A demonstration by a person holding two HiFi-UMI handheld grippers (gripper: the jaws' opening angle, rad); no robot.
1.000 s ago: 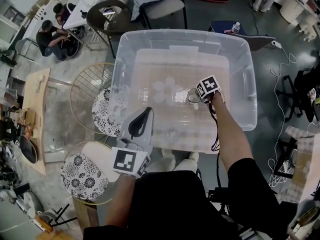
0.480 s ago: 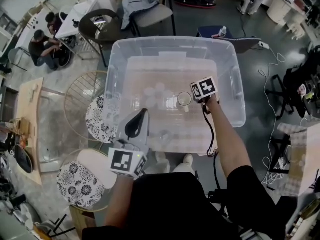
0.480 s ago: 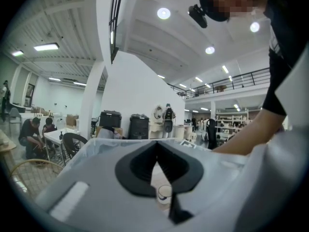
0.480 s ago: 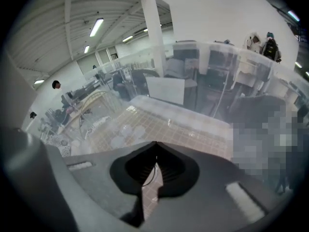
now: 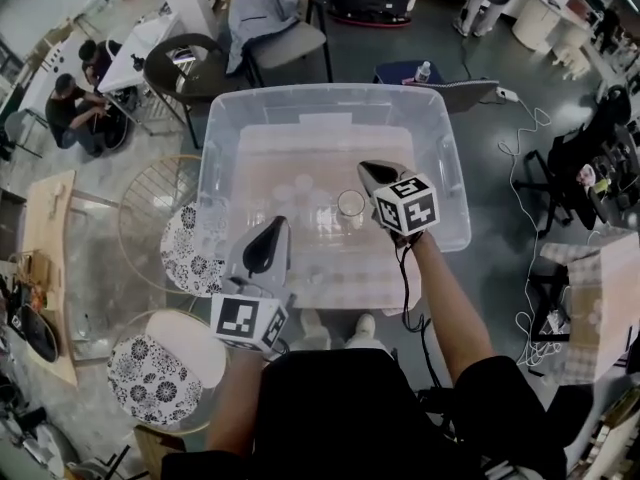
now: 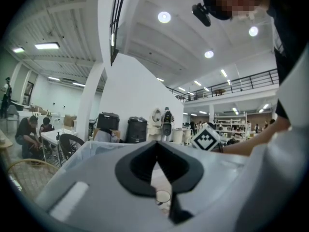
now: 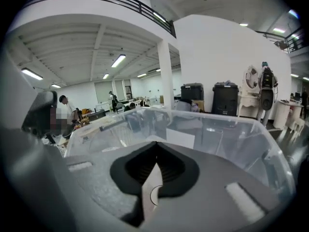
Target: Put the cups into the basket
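**Head view:** the right gripper [image 5: 365, 171] is now up over the clear tub [image 5: 330, 90]. A sec ago it was low inside, near the tub floor. Its jaws have just been closing, and the cup [image 5: 350, 204] has come up w/ it, hanging at the tip over the tub's mid-right. Other cups [image 5: 300, 186] show faintly on the tub floor to the left. The left gripper [image 5: 275, 226] hangs by the near-left part of the tub, much as before. The wire basket [image 5: 135, 203] sits on the floor left of the tub, well apart from the lifted cup. Can't tell if anything is in it yet.

**Left gripper view:** the left gripper [image 6: 155, 143] has its pads meeting at the tips w/ nothing clamped. One cup rim [image 6: 162, 196] shows low in the slit, past the jaws and untouched; which cup it is can't be told. The right gripper's marker cube [image 6: 207, 139] is off to the right.

**Right gripper view:** the right gripper [image 7: 155, 154] is pinched tight on a thin pale strip, the cup's wall [image 7: 150, 192]. The tub's far rim [image 7: 217, 124] lies beyond.

**Meaning:** the pick looks done. What's left is prob. the carry left over the tub wall to the basket. The grip is on the thin wall only, so the cup could swing or slip.
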